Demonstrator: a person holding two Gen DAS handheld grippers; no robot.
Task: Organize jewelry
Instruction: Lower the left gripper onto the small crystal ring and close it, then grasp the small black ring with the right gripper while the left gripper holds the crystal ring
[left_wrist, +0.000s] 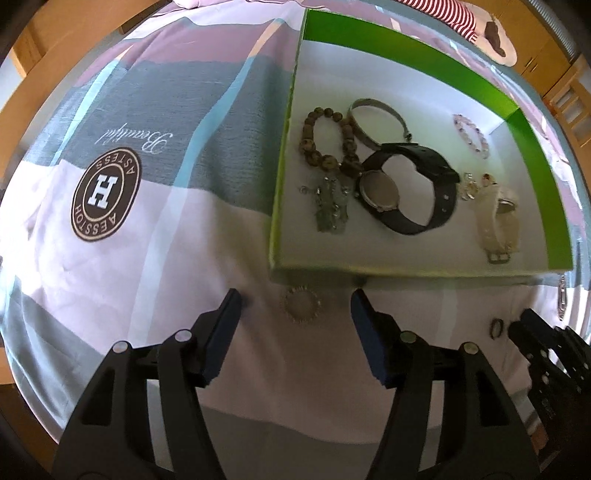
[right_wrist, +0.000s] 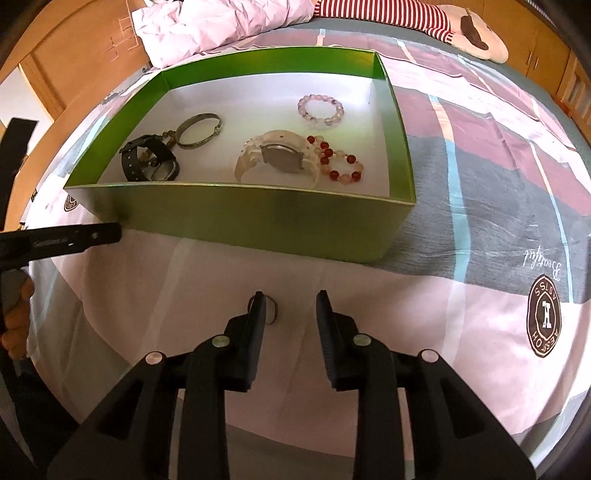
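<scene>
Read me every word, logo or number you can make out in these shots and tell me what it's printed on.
"Beautiful": white script, upside down, on the bedsheet's grey stripe.
"H": centre of the round brown badge on that sheet.
Ring lettering around it: roughly "AESSTOH", uncertain.
White print on the left gripper arm: too blurred.
Watches in the green box: nothing readable.

1. Bedspread (right_wrist: 480, 206): I see striped pink, grey and white cloth, with a round brown "H" logo (left_wrist: 105, 197).
2. Crumpled pale bedding (right_wrist: 221, 26), far end.
3. Red-and-white striped plush item (right_wrist: 388, 16) beside it.
4. Wooden cabinets (right_wrist: 546, 55), background.
</scene>
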